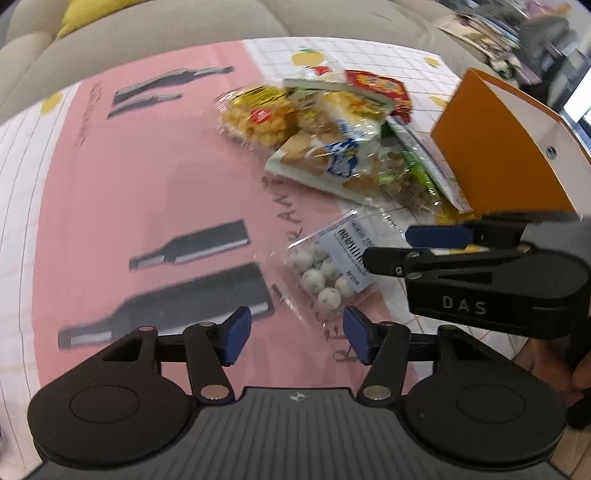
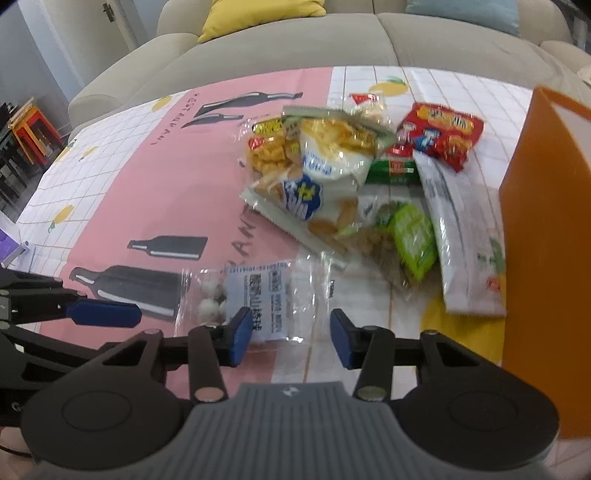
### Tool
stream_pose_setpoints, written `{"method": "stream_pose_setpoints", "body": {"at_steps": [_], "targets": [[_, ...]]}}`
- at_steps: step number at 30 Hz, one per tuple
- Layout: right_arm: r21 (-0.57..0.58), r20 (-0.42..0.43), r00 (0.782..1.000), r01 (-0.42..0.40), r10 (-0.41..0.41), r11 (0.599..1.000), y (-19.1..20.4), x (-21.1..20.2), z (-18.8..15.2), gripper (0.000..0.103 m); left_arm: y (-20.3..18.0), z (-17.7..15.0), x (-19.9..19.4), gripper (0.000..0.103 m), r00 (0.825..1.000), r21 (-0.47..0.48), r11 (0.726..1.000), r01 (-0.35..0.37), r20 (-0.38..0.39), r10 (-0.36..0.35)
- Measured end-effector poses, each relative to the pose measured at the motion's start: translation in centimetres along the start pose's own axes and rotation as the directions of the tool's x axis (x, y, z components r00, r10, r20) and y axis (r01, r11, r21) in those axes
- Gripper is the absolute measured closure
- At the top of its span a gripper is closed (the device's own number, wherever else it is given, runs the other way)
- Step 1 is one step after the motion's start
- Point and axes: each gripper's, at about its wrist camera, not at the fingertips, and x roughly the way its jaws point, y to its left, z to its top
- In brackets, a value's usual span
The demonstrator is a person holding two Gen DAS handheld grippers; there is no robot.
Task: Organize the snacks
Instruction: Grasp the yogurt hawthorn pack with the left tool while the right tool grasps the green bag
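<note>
Snacks (image 2: 325,177) lie heaped; "DAS" marks the right gripper (image 1: 417,243), both grippers' jaws spread, pinching nothing.

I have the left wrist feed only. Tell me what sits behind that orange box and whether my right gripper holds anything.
Observer: Nothing shows between the right gripper's open pads; the clear bag of white balls lies just beyond them.
Operator: Report the far-side surroundings.
Observer: A blue cushion sits on the sofa, near the yellow cushion.
Operator: Say what is off the table's left end.
Observer: Red and yellow stools stand there.
</note>
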Motion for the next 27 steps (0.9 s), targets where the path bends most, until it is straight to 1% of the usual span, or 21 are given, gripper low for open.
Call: {"method": "stream_pose_setpoints", "body": {"at_steps": [2, 4, 6, 8, 11, 13, 15, 17, 22, 26, 27], "targets": [[-0.040, 0.024, 1.000, 0.014, -0.013, 0.999, 0.2, -0.8, 0.2, 0.057, -0.7, 0.4, 0.1, 0.031, 1.000, 0.073, 0.997, -0.003, 0.007, 0.003], [-0.085, 0.051, 0.998, 0.038, -0.034, 0.996, 0.2, -1.6, 0.2, 0.057, -1.7, 0.8, 0.4, 0.030, 0.999, 0.161, 0.987, -0.028, 0.021, 0.025], [-0.128, 0.070, 0.996, 0.061, -0.053, 0.990, 0.1, -2.1, 0.3, 0.057, -3.0, 1.2, 0.8, 0.026, 0.999, 0.267, 0.962, -0.048, 0.035, 0.040], [-0.166, 0.080, 0.994, 0.093, -0.080, 0.982, -0.3, -2.3, 0.3, 0.057, -4.1, 1.4, 1.5, 0.025, 0.999, 0.370, 0.928, -0.048, 0.039, 0.036], [-0.200, 0.098, 0.986, 0.151, -0.133, 0.968, -1.1, -2.0, 0.7, 0.057, -4.9, 1.7, 2.6, 0.025, 0.999, 0.457, 0.889, -0.033, 0.010, 0.032], [-0.215, 0.109, 0.983, 0.168, -0.147, 0.962, -1.6, -1.7, 1.0, 0.057, -5.0, 1.9, 3.0, 0.024, 1.000, 0.491, 0.871, -0.002, -0.004, 0.004], [-0.239, 0.120, 0.979, 0.191, -0.166, 0.952, -1.8, -1.4, 1.3, 0.057, -4.9, 2.1, 3.5, 0.019, 1.000, 0.511, 0.860, 0.002, -0.002, -0.001], [-0.261, 0.130, 0.974, 0.213, -0.184, 0.942, -1.9, -0.9, 1.5, 0.057, -4.8, 2.5, 4.0, 0.018, 1.000, 0.510, 0.860, 0.015, -0.014, -0.010], [-0.293, 0.130, 0.970, 0.237, -0.206, 0.926, -2.0, 0.5, 1.7, 0.057, -4.3, 3.5, 5.3, 0.018, 0.997, 0.454, 0.888, 0.068, -0.053, -0.050], [-0.292, 0.120, 0.972, 0.227, -0.200, 0.929, -2.1, 1.4, 2.0, 0.057, -4.4, 3.7, 5.8, 0.019, 0.996, 0.419, 0.904, 0.086, -0.048, -0.072], [-0.287, 0.115, 0.974, 0.221, -0.196, 0.932, -2.2, 1.6, 1.9, 0.057, -4.6, 3.7, 5.8, 0.019, 0.997, 0.415, 0.906, 0.080, -0.038, -0.071]]}}
